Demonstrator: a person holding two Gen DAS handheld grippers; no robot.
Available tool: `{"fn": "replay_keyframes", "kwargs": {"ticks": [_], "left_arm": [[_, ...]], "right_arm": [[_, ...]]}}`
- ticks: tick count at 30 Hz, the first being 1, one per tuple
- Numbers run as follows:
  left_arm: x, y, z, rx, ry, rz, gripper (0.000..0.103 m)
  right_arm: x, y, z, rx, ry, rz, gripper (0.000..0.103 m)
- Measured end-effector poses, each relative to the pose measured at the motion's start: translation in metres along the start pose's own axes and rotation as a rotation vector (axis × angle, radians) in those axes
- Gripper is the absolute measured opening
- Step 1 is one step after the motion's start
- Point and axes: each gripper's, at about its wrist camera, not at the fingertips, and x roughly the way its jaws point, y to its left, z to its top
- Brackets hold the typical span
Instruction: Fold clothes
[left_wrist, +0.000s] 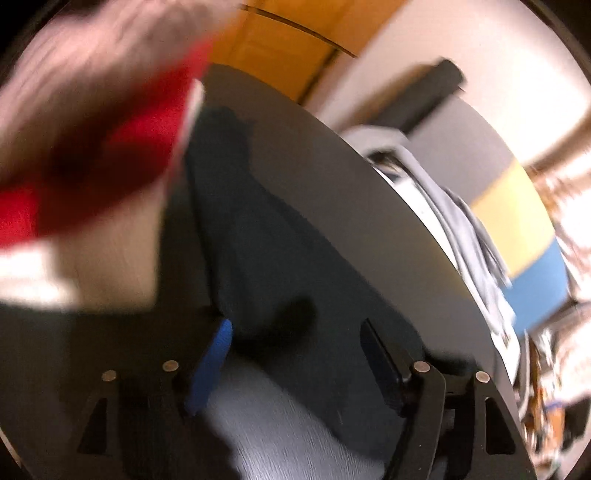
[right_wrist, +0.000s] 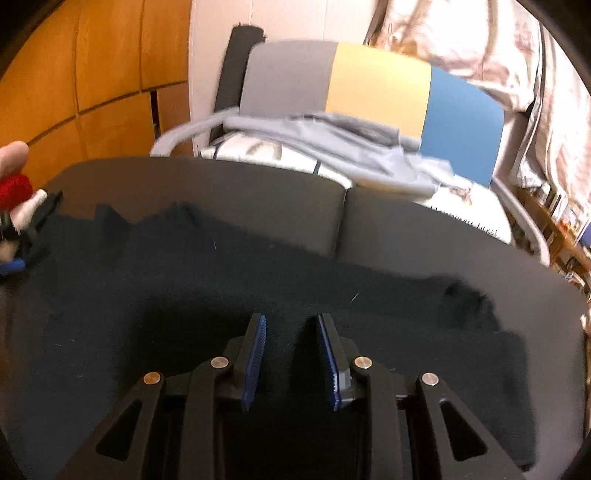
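On the dark table (right_wrist: 424, 229), a dark garment (right_wrist: 258, 273) lies spread from 9 to 3 o'clock in the right wrist view. At 9 o'clock, the left gripper (right_wrist: 22, 240) appears at the garment's edge. In its own blurred view, the left gripper (left_wrist: 295, 363) has jaws spread, with garment (left_wrist: 266, 236) between them; contact cannot be determined. At 6 o'clock, the right gripper (right_wrist: 291, 362) has jaws spread over the garment, pinching nothing. At 12 to 1 o'clock, grey clothes (right_wrist: 332, 136) lie on a chair (right_wrist: 380, 88) behind the table.

Garment (right_wrist: 229, 280) on table (right_wrist: 229, 184), chair (right_wrist: 376, 88) behind
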Motion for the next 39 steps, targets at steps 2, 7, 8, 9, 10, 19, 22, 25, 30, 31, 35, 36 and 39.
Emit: {"fn": "replay_keyframes", "kwargs": {"ticks": [2, 7, 8, 9, 10, 19, 22, 25, 30, 31, 35, 36, 39], "left_arm": [[0.003, -0.001, 0.013, 0.009, -0.040, 0.050, 0.074], [0.021, -0.014, 0.028, 0.098, -0.108, 0.226, 0.078], [0.025, -0.015, 0.029, 0.110, -0.109, 0.254, 0.078], [0.029, -0.017, 0.030, 0.122, -0.110, 0.282, 0.078], [0.031, -0.019, 0.029, 0.130, -0.106, 0.297, 0.079], [0.046, -0.073, 0.013, 0.338, -0.069, 0.393, 0.082], [0.060, -0.084, 0.043, 0.377, -0.108, 0.549, 0.082], [0.079, -0.091, 0.072, 0.388, -0.133, 0.689, 0.086], [0.102, -0.085, 0.083, 0.404, -0.073, 0.712, 0.086], [0.107, -0.084, 0.085, 0.407, -0.061, 0.716, 0.086], [0.126, -0.079, 0.094, 0.419, -0.013, 0.734, 0.069], [0.130, -0.078, 0.096, 0.422, -0.001, 0.738, 0.045], [0.136, -0.082, 0.092, 0.429, 0.025, 0.700, 0.012]], "right_arm": [[0.000, -0.007, -0.005, 0.050, -0.006, 0.014, 0.035], [0.002, -0.021, -0.008, 0.120, -0.008, 0.056, 0.035], [0.002, -0.021, -0.007, 0.114, -0.009, 0.050, 0.036], [0.001, -0.020, -0.006, 0.107, -0.010, 0.041, 0.036], [0.000, -0.017, -0.004, 0.096, -0.011, 0.029, 0.036], [0.004, -0.019, -0.002, 0.107, -0.015, 0.030, 0.036], [0.004, -0.021, -0.002, 0.115, -0.016, 0.036, 0.036], [0.004, -0.021, -0.002, 0.120, -0.017, 0.038, 0.036], [0.005, -0.023, -0.003, 0.134, -0.018, 0.049, 0.036], [0.005, -0.024, -0.002, 0.136, -0.018, 0.050, 0.036], [0.005, -0.024, -0.002, 0.139, -0.019, 0.050, 0.036], [0.005, -0.024, -0.002, 0.139, -0.019, 0.049, 0.036], [0.005, -0.024, -0.002, 0.140, -0.020, 0.047, 0.036]]}}
